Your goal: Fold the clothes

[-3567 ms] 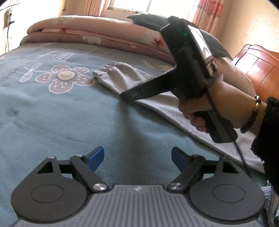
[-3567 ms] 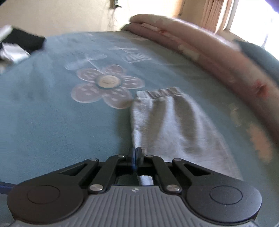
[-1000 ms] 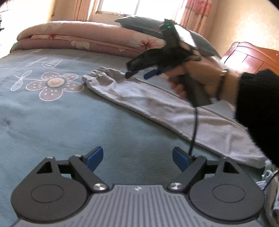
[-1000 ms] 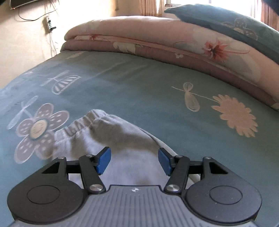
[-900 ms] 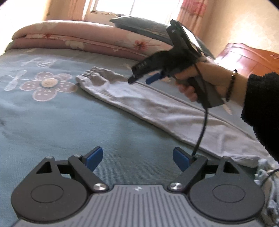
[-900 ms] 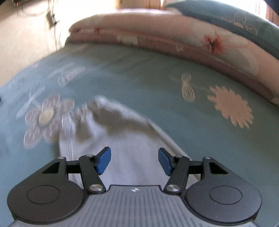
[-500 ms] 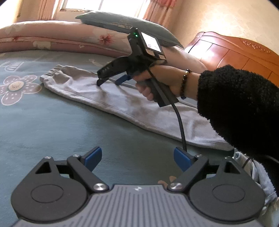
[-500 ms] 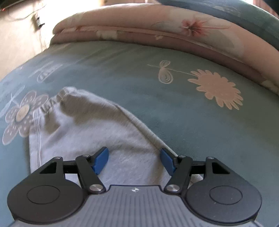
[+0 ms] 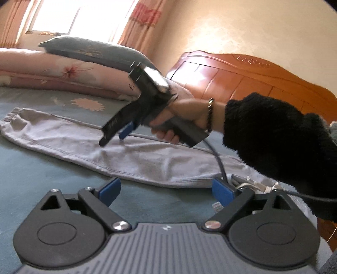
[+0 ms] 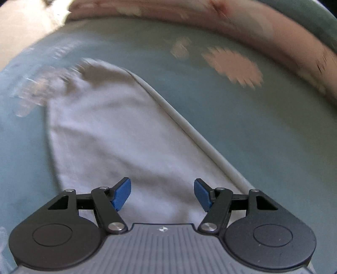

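Both tools (image 9: pixel 166 190) (image 10: pixel 162 195) agape over trousers (image 10: pixel 118 134)

Daylight from your window (image 9: pixel 52 19), blown out.
Your right view smears the bed (image 10: pixel 273 147); fisheye bends both edges.

Bed (image 9: pixel 42 179): carried a teal flowered cover.
Grey trousers (image 9: pixel 130 156): lay flat across it.
Far edge: folded pink quilt (image 9: pixel 52 71), grey pillow (image 9: pixel 90 52) on top.

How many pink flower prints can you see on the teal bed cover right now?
1. A pink flower print lies on the teal bed cover, beyond the grey garment, near the rolled quilt. Others may be hidden by the garment or out of frame.
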`<state>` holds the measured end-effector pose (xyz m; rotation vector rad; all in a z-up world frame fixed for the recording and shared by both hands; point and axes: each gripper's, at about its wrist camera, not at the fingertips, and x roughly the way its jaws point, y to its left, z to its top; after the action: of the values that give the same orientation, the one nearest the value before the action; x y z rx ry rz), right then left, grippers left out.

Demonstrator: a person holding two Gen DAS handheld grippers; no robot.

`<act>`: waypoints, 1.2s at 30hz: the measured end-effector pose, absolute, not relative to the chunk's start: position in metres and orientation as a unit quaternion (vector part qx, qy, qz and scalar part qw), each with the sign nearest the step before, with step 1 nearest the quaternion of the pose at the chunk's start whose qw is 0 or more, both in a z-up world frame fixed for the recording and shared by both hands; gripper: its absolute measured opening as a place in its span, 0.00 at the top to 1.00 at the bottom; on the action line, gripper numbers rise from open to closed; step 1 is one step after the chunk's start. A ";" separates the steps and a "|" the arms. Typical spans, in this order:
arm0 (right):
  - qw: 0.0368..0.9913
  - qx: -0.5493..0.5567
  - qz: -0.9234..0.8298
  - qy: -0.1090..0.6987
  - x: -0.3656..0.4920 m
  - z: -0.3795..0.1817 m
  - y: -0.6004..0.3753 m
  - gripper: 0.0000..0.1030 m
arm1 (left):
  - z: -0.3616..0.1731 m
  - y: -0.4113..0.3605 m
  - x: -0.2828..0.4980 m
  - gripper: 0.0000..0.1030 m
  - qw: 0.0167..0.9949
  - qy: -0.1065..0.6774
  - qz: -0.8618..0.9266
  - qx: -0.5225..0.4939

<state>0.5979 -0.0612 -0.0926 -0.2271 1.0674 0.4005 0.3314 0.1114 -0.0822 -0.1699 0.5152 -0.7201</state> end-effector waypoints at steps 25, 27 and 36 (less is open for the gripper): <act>0.895 -0.103 0.072 0.428 0.415 -0.010 -0.198 0.25 | -0.024 0.052 0.233 0.08 0.877 0.279 -0.390 0.007; 0.897 -0.109 0.068 0.424 0.385 -0.004 -0.215 0.25 | -0.022 0.044 0.220 0.08 0.876 0.292 -0.382 0.028; 0.923 -0.041 0.041 0.379 0.235 -0.031 -0.258 0.25 | -0.025 0.007 0.186 0.08 0.882 0.323 -0.335 0.076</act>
<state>0.2354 -0.2578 -0.0311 -0.0840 0.7789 0.0834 0.1857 0.0072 -0.0246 0.1589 0.6722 -0.6972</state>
